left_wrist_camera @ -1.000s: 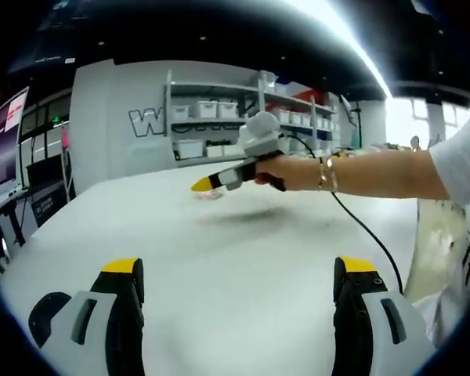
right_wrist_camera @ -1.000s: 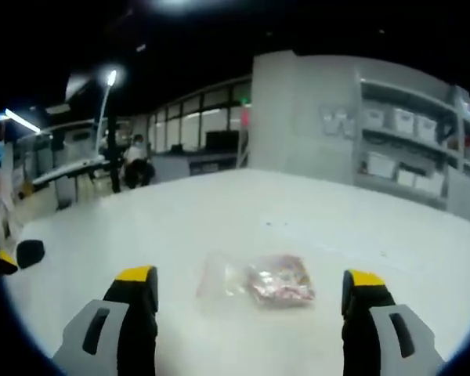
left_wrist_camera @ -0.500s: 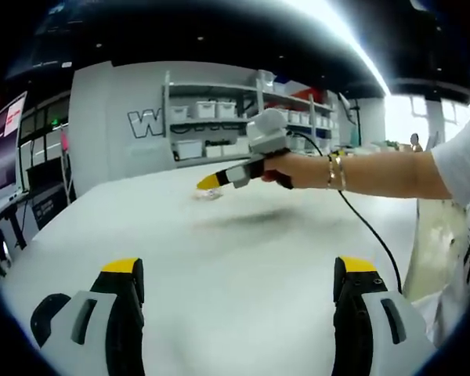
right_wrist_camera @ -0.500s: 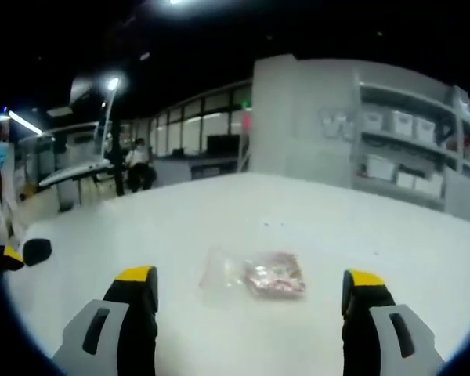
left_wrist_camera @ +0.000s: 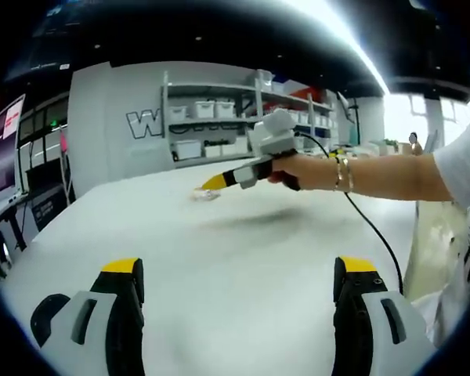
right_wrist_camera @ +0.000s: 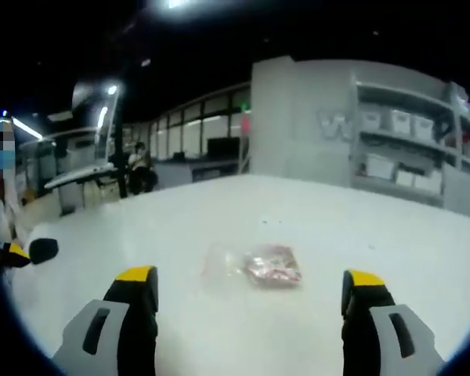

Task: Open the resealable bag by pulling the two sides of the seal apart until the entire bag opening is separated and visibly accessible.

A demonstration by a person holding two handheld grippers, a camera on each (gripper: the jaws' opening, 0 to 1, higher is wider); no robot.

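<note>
The small clear plastic resealable bag (right_wrist_camera: 252, 265) lies flat on the white table, ahead of the right gripper's (right_wrist_camera: 249, 291) spread jaws and roughly midway between them, touching neither. Reddish-pink contents bunch in the half nearer the right jaw; the half toward the left jaw looks empty and transparent. Whether its seal is closed cannot be told.

In front of me is a wide white table (right_wrist_camera: 313, 227). On it lies one clear resealable bag (right_wrist_camera: 254, 265) with reddish contents, flat, at 12 o'clock from my right claw. The bag is at 11 o'clock in the left gripper view.
</note>
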